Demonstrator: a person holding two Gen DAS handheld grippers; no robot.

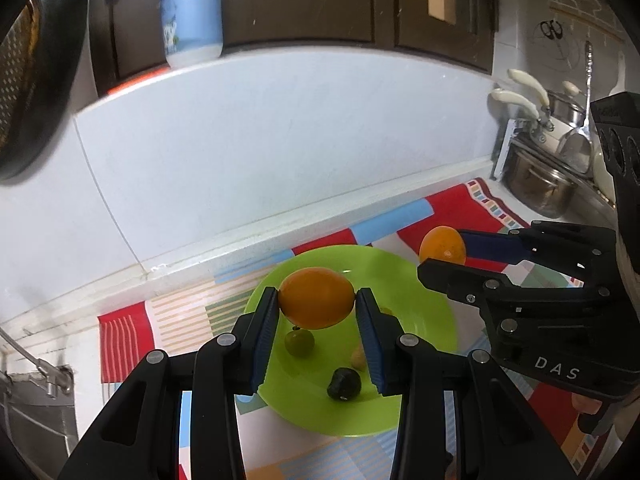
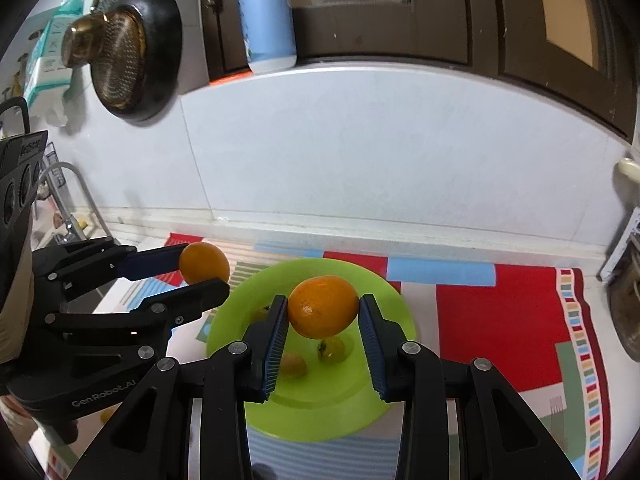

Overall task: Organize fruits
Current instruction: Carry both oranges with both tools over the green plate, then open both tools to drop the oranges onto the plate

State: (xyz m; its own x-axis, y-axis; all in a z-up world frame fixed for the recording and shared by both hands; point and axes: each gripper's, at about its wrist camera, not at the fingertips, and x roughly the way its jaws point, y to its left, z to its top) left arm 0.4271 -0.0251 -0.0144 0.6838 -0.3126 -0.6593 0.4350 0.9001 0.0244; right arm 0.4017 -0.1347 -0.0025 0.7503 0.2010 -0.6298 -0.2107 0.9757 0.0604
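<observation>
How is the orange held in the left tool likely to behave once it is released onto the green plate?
The orange is round and smooth, so it will probably roll. The green plate looks shallow and glossy, so its rim may barely check it. It might bump the small green fruit lying there.

Two gripped oranges (image 1: 316,297) above green plate (image 1: 424,320)
</observation>
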